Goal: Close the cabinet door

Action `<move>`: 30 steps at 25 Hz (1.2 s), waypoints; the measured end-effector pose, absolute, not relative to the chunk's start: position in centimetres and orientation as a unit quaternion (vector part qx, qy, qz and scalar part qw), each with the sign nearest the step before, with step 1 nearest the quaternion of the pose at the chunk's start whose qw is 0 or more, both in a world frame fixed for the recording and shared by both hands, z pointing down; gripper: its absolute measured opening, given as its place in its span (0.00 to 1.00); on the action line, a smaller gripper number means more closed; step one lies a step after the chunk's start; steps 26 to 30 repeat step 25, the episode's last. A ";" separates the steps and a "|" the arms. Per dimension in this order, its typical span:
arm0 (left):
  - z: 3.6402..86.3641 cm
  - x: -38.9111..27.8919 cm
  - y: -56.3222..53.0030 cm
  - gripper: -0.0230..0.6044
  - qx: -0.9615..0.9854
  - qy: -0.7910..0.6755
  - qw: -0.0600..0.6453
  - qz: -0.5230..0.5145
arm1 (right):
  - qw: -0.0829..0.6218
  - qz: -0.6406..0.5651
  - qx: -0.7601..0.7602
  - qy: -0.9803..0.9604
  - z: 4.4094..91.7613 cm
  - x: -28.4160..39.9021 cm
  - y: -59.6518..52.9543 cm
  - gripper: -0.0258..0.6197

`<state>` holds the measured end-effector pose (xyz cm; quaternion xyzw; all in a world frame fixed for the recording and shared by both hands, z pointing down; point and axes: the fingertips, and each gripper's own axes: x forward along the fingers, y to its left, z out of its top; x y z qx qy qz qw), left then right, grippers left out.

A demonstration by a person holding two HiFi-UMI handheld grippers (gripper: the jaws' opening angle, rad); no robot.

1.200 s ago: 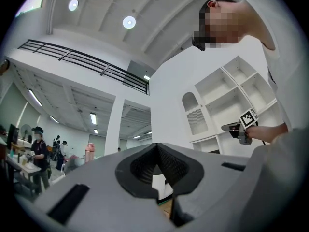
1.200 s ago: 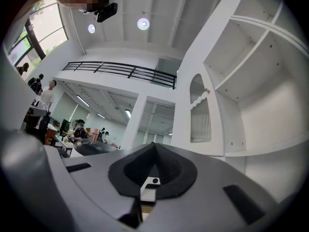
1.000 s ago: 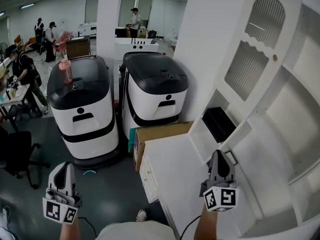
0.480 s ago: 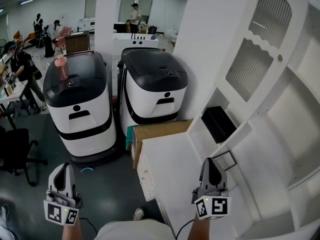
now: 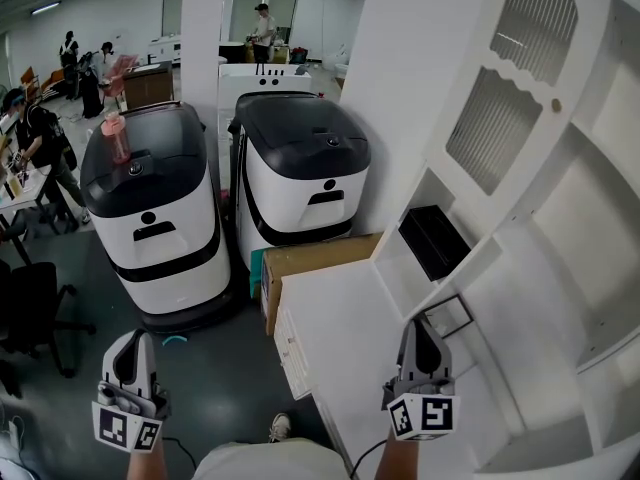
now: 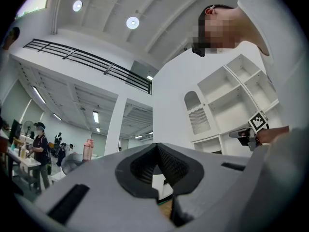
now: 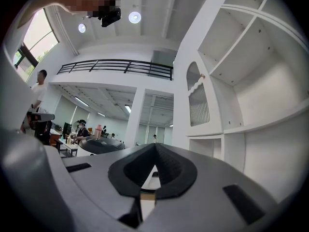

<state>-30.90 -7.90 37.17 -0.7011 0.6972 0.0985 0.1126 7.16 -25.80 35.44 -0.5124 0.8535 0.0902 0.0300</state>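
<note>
The white cabinet (image 5: 590, 268) fills the right of the head view. Its door (image 5: 510, 98), with an arched ribbed pane and a small knob (image 5: 553, 105), stands swung open toward me. My right gripper (image 5: 418, 325) hovers shut and empty over the cabinet's white counter (image 5: 340, 338), below the door and apart from it. Low at the left, my left gripper (image 5: 131, 341) is shut and empty over the grey floor. The right gripper view looks past shut jaws (image 7: 155, 146) at the door (image 7: 198, 100) and open shelves. The left gripper view shows shut jaws (image 6: 157, 146) and the door (image 6: 195, 115) far off.
Two white-and-black wheeled machines (image 5: 150, 218) (image 5: 300, 173) stand ahead; a pink bottle (image 5: 118, 138) is on the left one. A cardboard box (image 5: 310, 263) leans against the counter. A black box (image 5: 433, 241) sits in the cabinet's lower niche. An office chair (image 5: 30, 308) and people are at the far left.
Both grippers have sunk a little in the head view. The right one has drifted left, away from the cabinet's niche. Both stay shut and empty.
</note>
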 end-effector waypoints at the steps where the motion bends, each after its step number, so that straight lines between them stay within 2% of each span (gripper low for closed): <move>1: 37.3 -30.9 -8.1 0.04 -0.703 0.696 0.110 0.098 | 0.029 0.087 -0.514 0.853 35.6 7.3 -25.7 0.04; 30: 38.3 -29.2 -10.5 0.04 -0.728 0.669 0.097 0.113 | -0.004 0.092 -0.534 0.840 36.5 9.0 -25.3 0.04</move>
